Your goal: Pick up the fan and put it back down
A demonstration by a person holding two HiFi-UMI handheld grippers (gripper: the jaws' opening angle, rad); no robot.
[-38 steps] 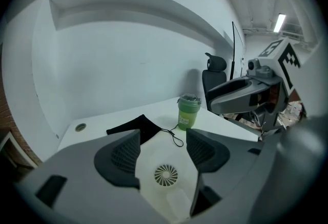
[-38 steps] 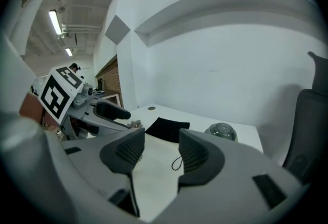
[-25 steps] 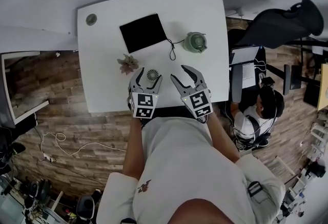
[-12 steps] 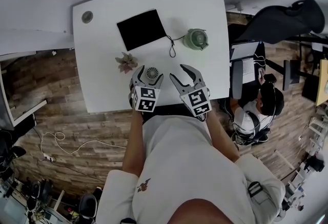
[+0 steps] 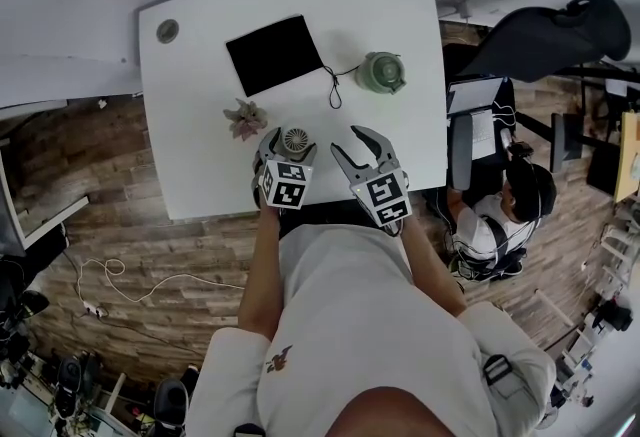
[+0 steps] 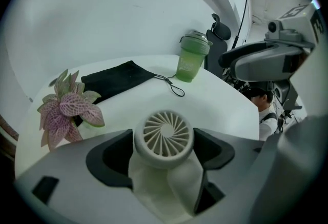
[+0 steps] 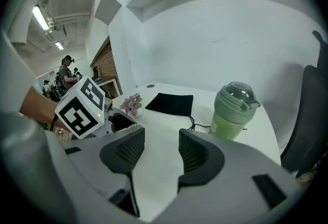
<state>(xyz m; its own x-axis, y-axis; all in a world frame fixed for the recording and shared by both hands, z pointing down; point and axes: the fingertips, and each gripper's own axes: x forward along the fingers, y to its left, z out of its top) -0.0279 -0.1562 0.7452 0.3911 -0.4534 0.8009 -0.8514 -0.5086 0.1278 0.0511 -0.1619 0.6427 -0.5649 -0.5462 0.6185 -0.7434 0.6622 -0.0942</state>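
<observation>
A small white fan (image 5: 296, 139) stands on the white table (image 5: 200, 175), near the front edge. My left gripper (image 5: 288, 151) has come down around it; its jaws have just been opening and stand wide. In the left gripper view the fan's round grille (image 6: 164, 138) and pale body sit between the two dark pads (image 6: 110, 159), close to both, with no clear squeeze. My right gripper (image 5: 352, 143) hovers open just right of the fan, with nothing but bare table between its pads (image 7: 125, 148).
A pink-leaved plant (image 5: 245, 118) stands just left of the fan. Behind lie a black pouch (image 5: 275, 55) with a cord and a green bottle (image 5: 382, 72). A seated person (image 5: 510, 215) and a black chair (image 5: 550, 45) are off the table's right side.
My left gripper has sunk toward the table and its jaws have spread wider around the fan. The right gripper has stayed almost where it was.
</observation>
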